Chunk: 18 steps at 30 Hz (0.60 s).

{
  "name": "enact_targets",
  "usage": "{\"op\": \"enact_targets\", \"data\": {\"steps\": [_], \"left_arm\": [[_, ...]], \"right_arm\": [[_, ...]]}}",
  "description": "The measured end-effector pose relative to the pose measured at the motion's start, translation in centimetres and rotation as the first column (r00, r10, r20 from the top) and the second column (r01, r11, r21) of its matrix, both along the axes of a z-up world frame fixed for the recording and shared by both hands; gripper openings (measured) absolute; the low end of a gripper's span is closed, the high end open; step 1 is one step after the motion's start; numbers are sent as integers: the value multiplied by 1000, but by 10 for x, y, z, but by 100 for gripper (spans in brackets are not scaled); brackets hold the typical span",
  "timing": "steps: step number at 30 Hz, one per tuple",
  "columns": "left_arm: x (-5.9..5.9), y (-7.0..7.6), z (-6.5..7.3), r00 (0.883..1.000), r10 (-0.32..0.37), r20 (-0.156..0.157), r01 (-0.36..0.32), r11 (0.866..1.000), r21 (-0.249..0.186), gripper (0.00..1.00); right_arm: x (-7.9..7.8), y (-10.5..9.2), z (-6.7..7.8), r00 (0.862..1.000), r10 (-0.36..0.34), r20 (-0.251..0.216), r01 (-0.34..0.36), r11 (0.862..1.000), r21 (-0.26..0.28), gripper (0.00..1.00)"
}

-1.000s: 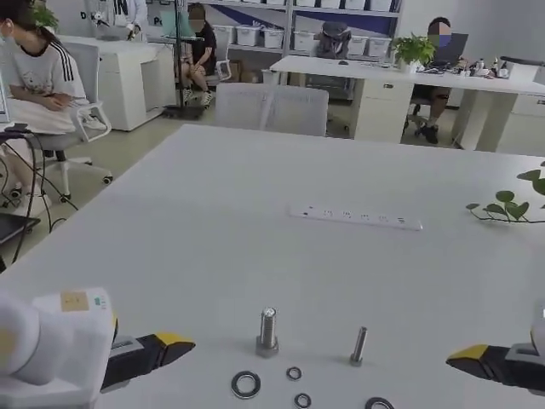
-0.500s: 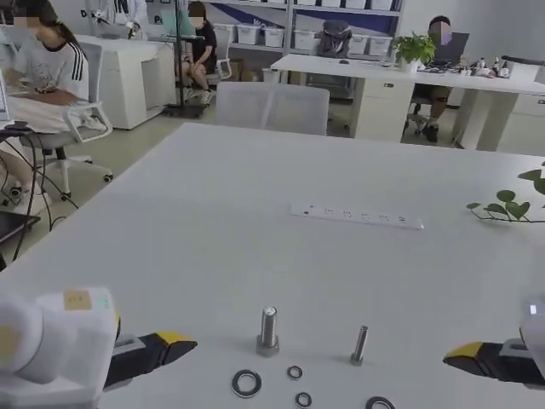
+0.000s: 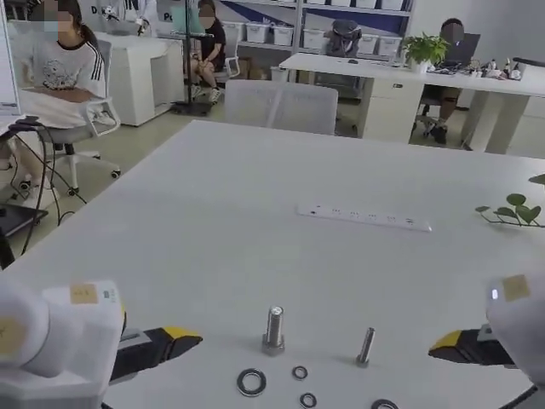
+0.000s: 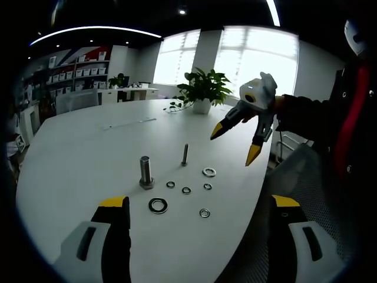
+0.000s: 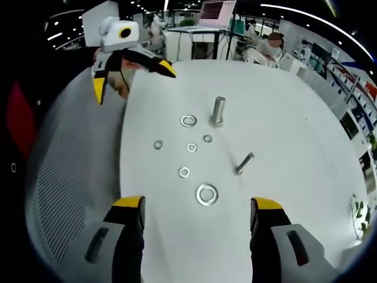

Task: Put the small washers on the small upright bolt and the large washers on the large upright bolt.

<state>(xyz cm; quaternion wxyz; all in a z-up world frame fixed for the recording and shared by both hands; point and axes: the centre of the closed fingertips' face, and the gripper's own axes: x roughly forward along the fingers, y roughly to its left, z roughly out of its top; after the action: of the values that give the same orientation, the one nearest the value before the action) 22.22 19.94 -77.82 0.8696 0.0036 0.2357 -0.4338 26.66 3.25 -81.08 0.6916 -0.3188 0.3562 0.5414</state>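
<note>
Both of my grippers were released and empty. The left gripper (image 5: 132, 78) hung over the near left corner with its jaws spread wide. The right gripper (image 4: 234, 147) was equally slack over the near right side. Neither touched anything.

Between them lay the white workbench (image 3: 255, 230), smooth and bare apart from the parts near my edge. The large bolt (image 3: 273, 328) stood head-down, threads up. The small bolt (image 3: 365, 347) stood apart to its right, thinner and, I judged, far easier to knock over with a careless jaw.

One large washer (image 4: 157, 205) lay flat in front of the large bolt, and a second large washer (image 4: 209, 172) lay near the small bolt. Four small washers (image 4: 186, 190) were scattered loosely between and in front of the bolts, all flat, none touching another.

I expected every washer to be stiff, light steel, thin enough to sit almost flush with the tabletop and slick enough to skate away under a sideways push. My plan was to pinch across the outer rim with the jaw tips low against the surface, closing gently. The large ones offered a fair rim to catch. The small ones gave very little, so I reckoned they would need the finest approach and a level carry to thread the hole over the bolt tip.
</note>
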Motion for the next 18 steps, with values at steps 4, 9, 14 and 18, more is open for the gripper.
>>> {"op": "enact_targets", "data": {"steps": [4, 9, 14, 18], "left_arm": [[0, 0, 0, 1000, 2, 1, -2, 1000, -1, 98], [0, 0, 1, 1000, 5, 3, -5, 1000, 1, 98], [0, 2, 2, 1000, 7, 5, -7, 1000, 2, 98], [0, 2, 3, 1000, 10, 7, -10, 1000, -1, 98]], "right_arm": [[4, 3, -6, 999, 29, -15, -30, 998, -52, 68], [8, 5, -14, 998, 57, -28, -60, 991, -118, 59], [10, 11, -20, 995, 91, -41, -96, 983, -156, 54], [14, 11, -26, 993, 110, -44, -116, 973, -200, 52]]}}
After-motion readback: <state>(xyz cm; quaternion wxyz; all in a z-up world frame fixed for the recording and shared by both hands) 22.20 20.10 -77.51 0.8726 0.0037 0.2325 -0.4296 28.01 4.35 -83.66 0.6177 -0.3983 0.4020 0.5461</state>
